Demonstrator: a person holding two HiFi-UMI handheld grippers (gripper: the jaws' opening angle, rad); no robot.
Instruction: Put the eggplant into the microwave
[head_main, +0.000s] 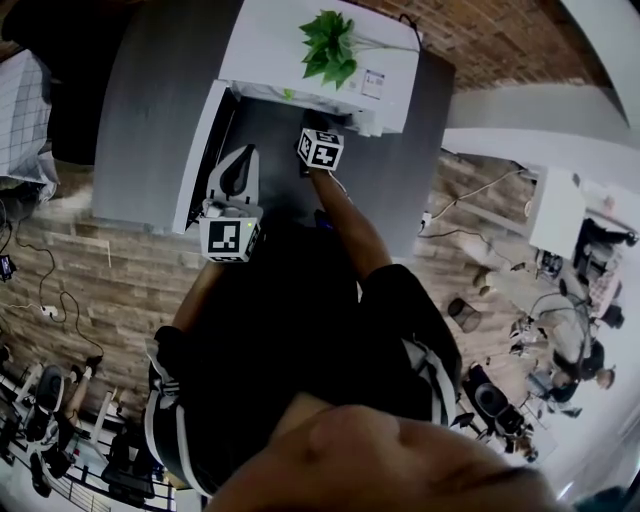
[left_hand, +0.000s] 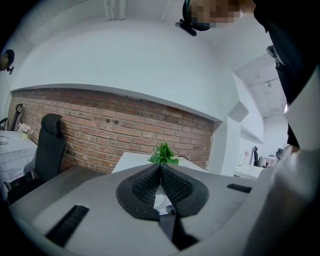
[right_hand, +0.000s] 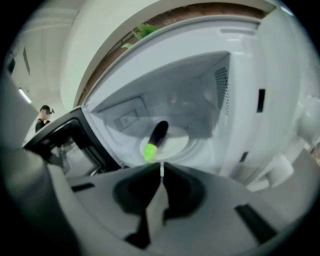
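Inside microwave (right_hand: 200, 95), eggplant (right_hand: 156, 139) on turntable (right_hand: 181, 141), just beyond closed right gripper (right_hand: 161, 169) fingers (right_hand: 134, 191)

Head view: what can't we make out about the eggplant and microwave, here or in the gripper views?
- Eggplant: absent from head view; the microwave's top hides the cavity.
- Its green end: right gripper view, blurred behind the shut right gripper; contact with the turntable unclear.
- Microwave door: right gripper view, dark, lower part behind the gripper body.
- Microwave front: left gripper view, hidden behind the shut left gripper; only its top and the plant show.
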